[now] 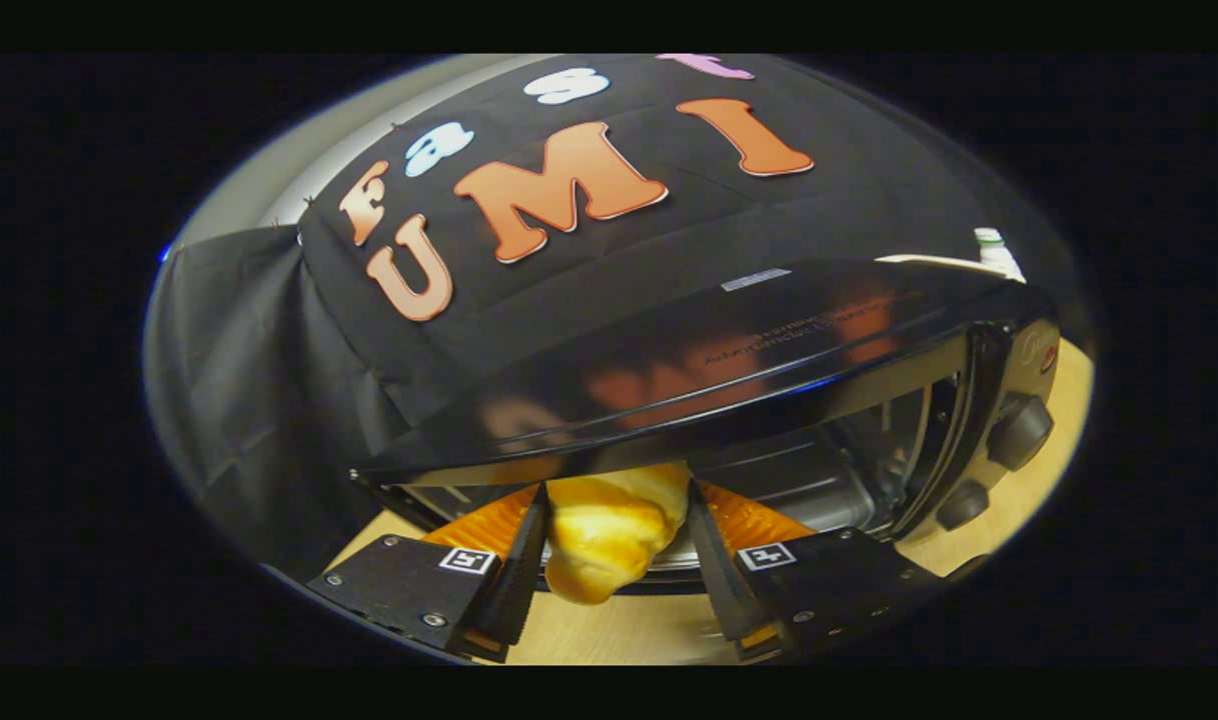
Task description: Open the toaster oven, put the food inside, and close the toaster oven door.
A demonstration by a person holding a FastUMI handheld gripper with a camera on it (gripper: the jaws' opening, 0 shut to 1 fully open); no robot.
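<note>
gripper view, bread (604, 535) clamped in gripper (614, 520)

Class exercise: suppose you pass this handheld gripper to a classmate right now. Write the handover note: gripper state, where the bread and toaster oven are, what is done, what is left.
Gripper: shut on the bread roll, both fingers pressing its sides.
Bread roll: between the fingers, its far end at the mouth of the toaster oven, under the oven's top edge.
Toaster oven: sits on the wooden table, cavity open, control knobs on its right side. The door itself is hard to make out.
Done: oven opened, roll picked up and brought to the opening.
Left: push the roll further in, release it, withdraw, close the door.
</note>
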